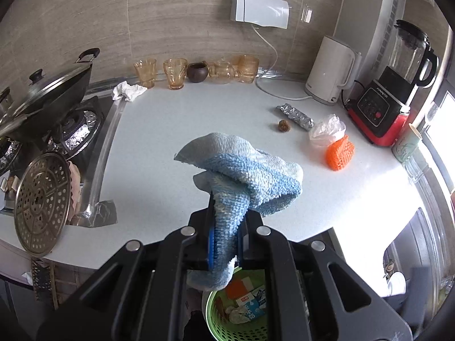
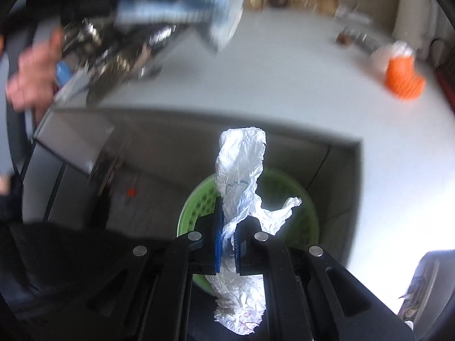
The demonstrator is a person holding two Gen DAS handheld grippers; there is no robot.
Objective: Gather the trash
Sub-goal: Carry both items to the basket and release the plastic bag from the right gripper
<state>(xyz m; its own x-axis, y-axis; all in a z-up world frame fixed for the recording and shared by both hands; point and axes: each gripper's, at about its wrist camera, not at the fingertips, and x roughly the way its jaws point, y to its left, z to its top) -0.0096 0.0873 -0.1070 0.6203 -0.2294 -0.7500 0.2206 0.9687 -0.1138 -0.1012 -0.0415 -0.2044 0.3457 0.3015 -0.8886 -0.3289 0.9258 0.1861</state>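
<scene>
- Left black two-finger gripper (image 1: 224,227): jaws clamped on a light-blue terry cloth rag (image 1: 247,176); the rag is bunched above the fingertips and trails down between the blue-padded fingers (image 1: 212,241).
- Below that gripper, at 6 o'clock in the left wrist view, a round green perforated plastic trash basket (image 1: 216,321) is seen; cartons and crumpled paper lie inside.
- Right black two-finger gripper (image 2: 229,227): jaws pinched on a crumpled white paper sheet (image 2: 241,164); the paper stands up past the fingertips and hangs out below them.
- The same green basket (image 2: 196,201) is seen directly behind the held paper, below the counter edge.
- On the pale speckled countertop (image 1: 170,130), from the rag outward: small brown dried lump (image 1: 283,126) at 1 o'clock, crushed silver foil roll (image 1: 295,116) just beside it.
- Clear crinkled plastic bag (image 1: 327,129) is touching an orange foam mesh sleeve (image 1: 339,152), at 2 o'clock.
- Crumpled white tissue (image 1: 128,91) lies at 11 o'clock, near the counter's back edge.
- White electric kettle (image 1: 331,69) and red-based blender (image 1: 398,85) are set at 2 o'clock by the wall.
- Right wrist view is motion-blurred; a bare hand (image 2: 34,79) is seen at 10 o'clock.
</scene>
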